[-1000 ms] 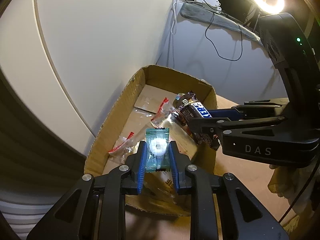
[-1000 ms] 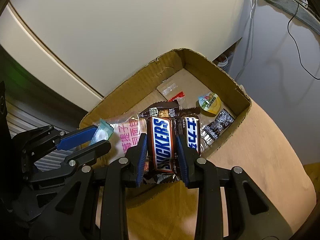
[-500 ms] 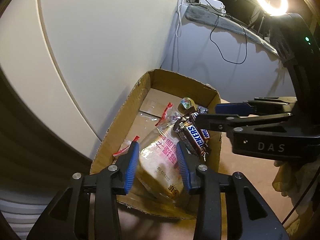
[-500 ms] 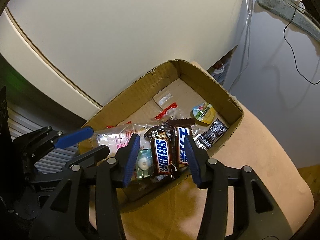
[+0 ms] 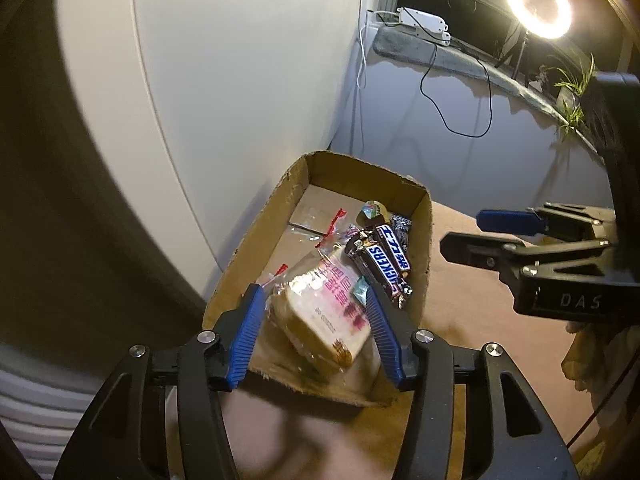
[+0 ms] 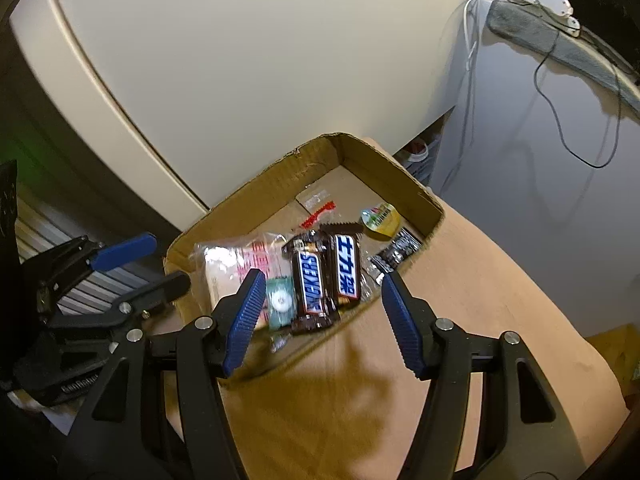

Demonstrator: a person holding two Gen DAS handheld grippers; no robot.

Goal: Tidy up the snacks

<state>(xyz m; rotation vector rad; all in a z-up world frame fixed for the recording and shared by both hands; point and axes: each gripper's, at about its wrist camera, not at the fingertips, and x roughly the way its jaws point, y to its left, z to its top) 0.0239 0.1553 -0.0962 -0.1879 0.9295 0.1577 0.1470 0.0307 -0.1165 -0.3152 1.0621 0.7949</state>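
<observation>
A shallow cardboard box [image 5: 424,240] [image 6: 248,200] sits on a tan surface and holds snacks: two Snickers bars [image 5: 380,264] [image 6: 312,280], a bagged bread slice with pink print [image 5: 320,316] [image 6: 228,264], a small green candy packet [image 6: 280,300] [image 5: 361,289], a round jelly cup [image 6: 380,220] and a dark packet [image 6: 396,252]. My left gripper [image 5: 316,332] is open and empty above the box's near end. My right gripper [image 6: 324,316] is open and empty above the box's near wall; it also shows in the left wrist view [image 5: 480,232].
A white curved panel [image 5: 240,100] rises just behind the box. A grey wall with hanging cables [image 5: 448,120] and a ring light [image 5: 538,2] stand at the back right. The tan surface [image 6: 460,340] extends to the right of the box.
Both grippers let go: the left dropped the green candy packet and the right dropped a Snickers bar into the box. Both have opened wider and pulled back from the box.
</observation>
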